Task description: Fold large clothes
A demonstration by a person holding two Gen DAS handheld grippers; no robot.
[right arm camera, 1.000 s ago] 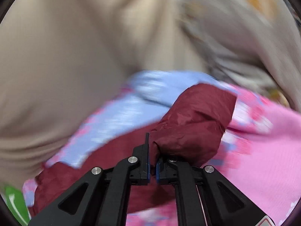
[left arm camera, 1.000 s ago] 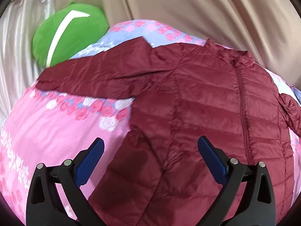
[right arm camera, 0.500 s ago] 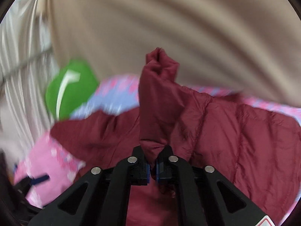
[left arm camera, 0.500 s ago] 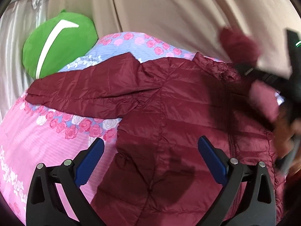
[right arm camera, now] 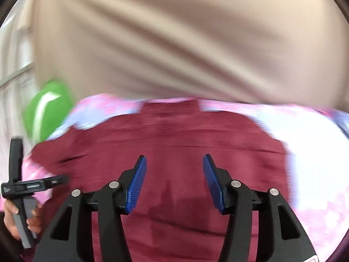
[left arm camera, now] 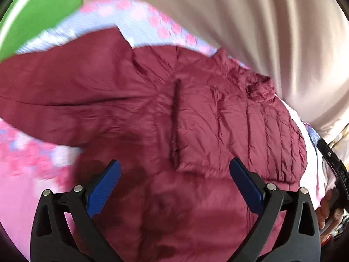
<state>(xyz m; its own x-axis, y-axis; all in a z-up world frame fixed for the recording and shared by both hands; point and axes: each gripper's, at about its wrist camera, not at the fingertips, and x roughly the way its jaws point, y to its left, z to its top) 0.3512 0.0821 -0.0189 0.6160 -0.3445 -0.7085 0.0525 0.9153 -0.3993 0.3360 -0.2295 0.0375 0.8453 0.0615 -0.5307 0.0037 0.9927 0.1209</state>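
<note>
A maroon quilted jacket [left arm camera: 218, 113] lies front-up on a pink floral bedspread [left arm camera: 26, 185]. One sleeve [left arm camera: 192, 118] is folded across its chest, with the cuff edge near the middle; the other sleeve [left arm camera: 54, 87] stretches out to the left. My left gripper [left arm camera: 174, 166] hovers open over the jacket's lower front, with nothing between its blue pads. My right gripper [right arm camera: 173, 159] is over the blurred jacket [right arm camera: 174, 135]; its jaws are opening and hold nothing.
A green cushion [left arm camera: 39, 6] sits at the bed's far left corner. Beige curtain [left arm camera: 218, 11] hangs behind the bed. A hand holding the right gripper's handle [left arm camera: 329, 203] shows at the right edge. The left gripper's body [right arm camera: 17, 174] shows in the right wrist view.
The right gripper carried the sleeve over the jacket's chest, let it go and opened. The sleeve now lies folded on the front. The left gripper moved closer over the jacket, still open.
</note>
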